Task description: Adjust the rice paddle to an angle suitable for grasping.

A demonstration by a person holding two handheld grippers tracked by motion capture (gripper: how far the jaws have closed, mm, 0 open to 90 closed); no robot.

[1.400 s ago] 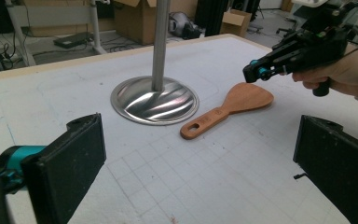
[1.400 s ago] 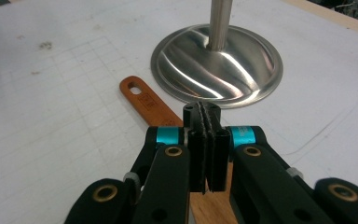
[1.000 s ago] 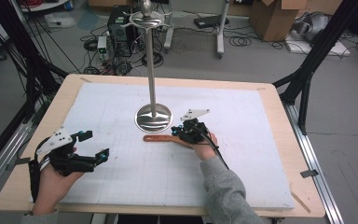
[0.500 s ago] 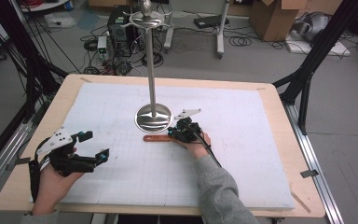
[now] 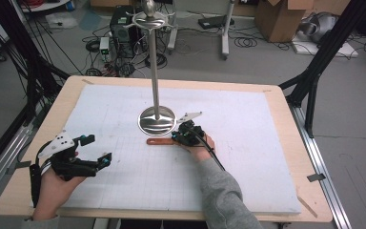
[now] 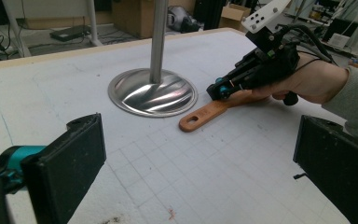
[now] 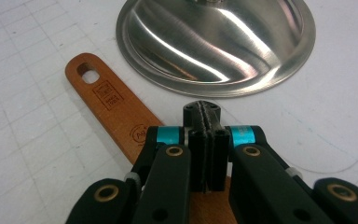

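Right claw (image 5: pixel 177 137): jaws pressed together, resting over wooden handle (image 7: pixel 109 109).
Wooden handle: flat on desk (image 5: pixel 267 143), just near of stand base (image 5: pixel 157 120).
Left claw (image 5: pixel 97 150): jaws wide, holding nothing, near-left.

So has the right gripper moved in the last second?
Yes. The right gripper has slid left along the wooden handle, closing in on the steel stand's base, its jaws shut.
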